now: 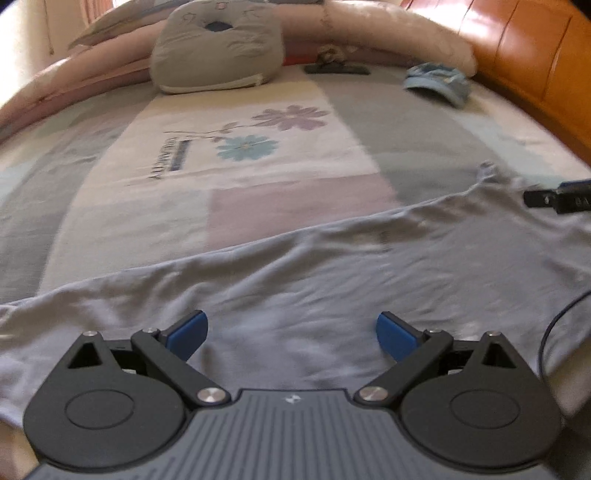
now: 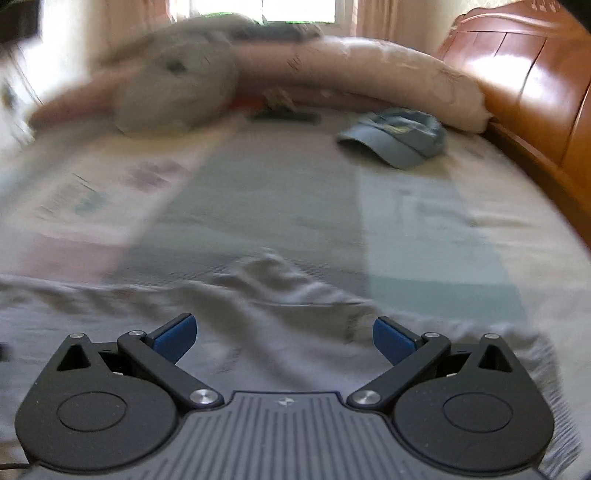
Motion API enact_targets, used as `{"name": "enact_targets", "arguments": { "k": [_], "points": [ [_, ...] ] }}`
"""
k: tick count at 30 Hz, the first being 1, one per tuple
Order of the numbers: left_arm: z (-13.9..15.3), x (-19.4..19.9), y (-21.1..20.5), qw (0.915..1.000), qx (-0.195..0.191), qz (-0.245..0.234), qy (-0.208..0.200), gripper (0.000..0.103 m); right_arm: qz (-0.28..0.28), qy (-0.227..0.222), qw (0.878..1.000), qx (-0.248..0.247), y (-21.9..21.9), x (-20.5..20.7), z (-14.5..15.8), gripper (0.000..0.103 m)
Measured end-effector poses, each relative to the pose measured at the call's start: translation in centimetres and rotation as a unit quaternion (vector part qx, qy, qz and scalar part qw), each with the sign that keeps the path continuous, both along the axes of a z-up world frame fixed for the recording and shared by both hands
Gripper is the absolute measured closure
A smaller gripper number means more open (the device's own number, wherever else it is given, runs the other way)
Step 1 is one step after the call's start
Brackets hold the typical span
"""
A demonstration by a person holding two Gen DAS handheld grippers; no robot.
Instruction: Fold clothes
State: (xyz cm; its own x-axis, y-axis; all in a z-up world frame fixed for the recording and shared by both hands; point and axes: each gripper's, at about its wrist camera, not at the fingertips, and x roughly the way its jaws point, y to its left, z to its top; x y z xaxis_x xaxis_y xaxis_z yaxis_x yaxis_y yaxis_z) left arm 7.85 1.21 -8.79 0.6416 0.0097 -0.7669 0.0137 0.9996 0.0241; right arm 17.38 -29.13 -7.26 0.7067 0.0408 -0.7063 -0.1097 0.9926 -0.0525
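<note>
A pale grey garment [image 1: 314,266] lies spread across the near part of the bed, its far edge running diagonally up to the right. My left gripper [image 1: 291,332] hovers over it, open, with nothing between its blue pads. In the right wrist view the same garment [image 2: 258,314] shows a bunched fold in the middle. My right gripper [image 2: 284,334] is also open above the cloth and holds nothing. The right gripper's black tip [image 1: 554,199] shows at the right edge of the left wrist view, over the garment's far corner.
The patchwork bedspread [image 1: 258,147] with a flower print stretches ahead. A grey cushion [image 1: 218,48], a rolled pink quilt [image 1: 388,33], a blue cap [image 2: 399,136] and a dark flat object [image 1: 336,68] lie at the back. An orange wooden headboard [image 2: 524,85] runs along the right.
</note>
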Motion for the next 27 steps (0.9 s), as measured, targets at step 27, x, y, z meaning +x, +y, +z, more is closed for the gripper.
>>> {"name": "enact_targets", "arguments": {
  "k": [27],
  "points": [
    [-0.7,0.3,1.7,0.9992,-0.036,0.005,-0.014,0.001,-0.079,0.047,0.996,0.016,-6.7,-8.0,-1.8,0.0]
  ]
}}
